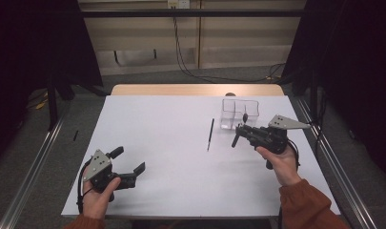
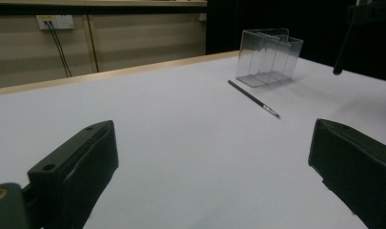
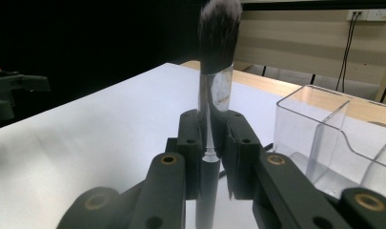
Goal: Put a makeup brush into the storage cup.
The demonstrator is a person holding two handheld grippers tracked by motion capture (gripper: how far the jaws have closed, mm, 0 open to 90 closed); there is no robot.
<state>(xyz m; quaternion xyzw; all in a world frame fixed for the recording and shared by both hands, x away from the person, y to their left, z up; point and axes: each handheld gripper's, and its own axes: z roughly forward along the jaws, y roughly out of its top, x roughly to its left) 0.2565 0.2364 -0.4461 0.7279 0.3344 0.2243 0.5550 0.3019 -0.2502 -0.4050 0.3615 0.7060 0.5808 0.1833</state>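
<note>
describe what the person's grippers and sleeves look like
Both the left gripper and the right gripper are black with two blocky jaws, brass-coloured pivot rings, a grey three-cornered plate on top and a trailing black cable. The person's sleeves are rust-orange.

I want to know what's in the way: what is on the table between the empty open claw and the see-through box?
A thin dark pencil-like stick lies on the white table between the left claw and the clear box. The high view and left gripper view both show it.
</note>
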